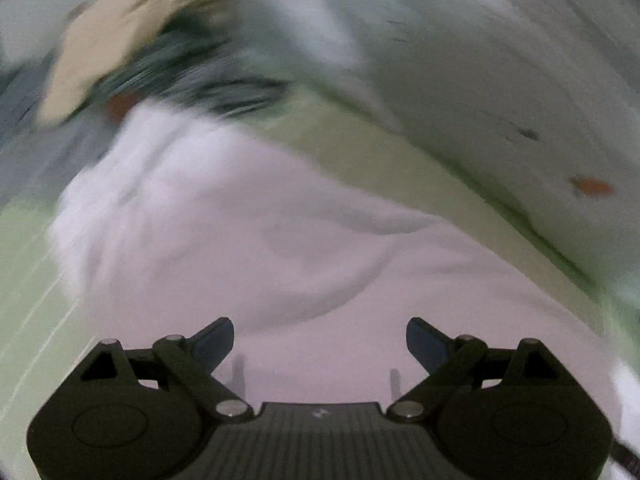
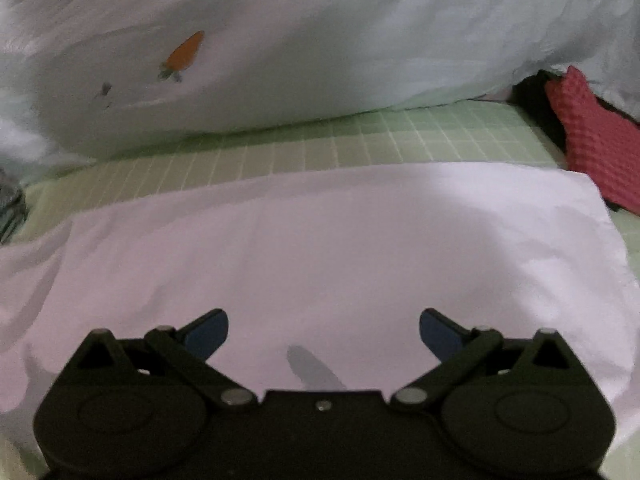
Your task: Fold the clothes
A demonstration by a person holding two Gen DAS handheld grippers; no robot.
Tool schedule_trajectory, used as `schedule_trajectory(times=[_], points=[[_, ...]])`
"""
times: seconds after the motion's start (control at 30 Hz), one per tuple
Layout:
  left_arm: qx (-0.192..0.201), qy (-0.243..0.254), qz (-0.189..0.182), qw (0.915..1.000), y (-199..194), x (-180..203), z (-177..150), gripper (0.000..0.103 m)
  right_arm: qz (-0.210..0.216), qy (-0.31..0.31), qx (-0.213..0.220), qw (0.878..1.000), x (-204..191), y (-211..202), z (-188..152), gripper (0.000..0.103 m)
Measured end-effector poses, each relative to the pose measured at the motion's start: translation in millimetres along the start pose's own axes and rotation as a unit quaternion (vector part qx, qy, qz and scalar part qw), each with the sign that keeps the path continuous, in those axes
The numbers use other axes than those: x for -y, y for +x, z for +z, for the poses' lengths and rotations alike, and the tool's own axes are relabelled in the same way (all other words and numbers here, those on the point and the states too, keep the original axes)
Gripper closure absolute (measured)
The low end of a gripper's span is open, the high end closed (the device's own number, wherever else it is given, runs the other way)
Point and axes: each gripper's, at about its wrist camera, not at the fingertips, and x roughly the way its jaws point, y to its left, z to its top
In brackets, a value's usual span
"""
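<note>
Pale pink garment spread flat on green gridded mat, just below both tongs. No readable writing or brand anywhere; only an orange carrot print on the white bedding behind the mat. Left tongs spread wide, empty, view heavily blurred. Right tongs spread wide, empty, over the garment. Red waffle-textured cloth at far right.
</note>
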Motion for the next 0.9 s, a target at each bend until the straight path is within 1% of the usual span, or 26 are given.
schedule_trajectory(times=[0.07,0.13,0.27,0.37,0.5,0.67,0.8,0.9], points=[[0.0,-0.019,0.006,0.9998,-10,-25,-4,0.01,-0.003,0.003,0.001,1.0,-8,-9,-9,0.0],[0.003,-0.022,0.018,0.9996,-18,-47,-5,0.01,-0.004,0.005,0.001,1.0,-18,-20,-17,0.0],[0.004,-0.029,0.025,0.9993,-21,-89,4,0.01,-0.015,0.005,0.0,1.0,-38,-29,-28,0.0],[0.008,-0.025,0.027,0.9993,-18,-114,17,0.01,-0.027,0.01,-0.005,1.0,-54,-30,-34,0.0],[0.006,-0.035,0.027,0.999,1,-143,39,0.01,-0.044,0.024,-0.01,0.999,-73,-27,-38,0.0],[-0.005,-0.073,0.03,0.9969,39,-182,72,0.01,-0.069,0.034,-0.026,0.997,-86,-19,-38,0.0],[-0.017,-0.107,0.007,0.9941,59,-200,88,0.01,-0.089,0.041,-0.041,0.994,-94,-12,-38,0.0],[-0.018,-0.114,-0.013,0.9932,67,-205,90,0.013,-0.104,0.047,-0.052,0.992,-100,-7,-38,0.0]])
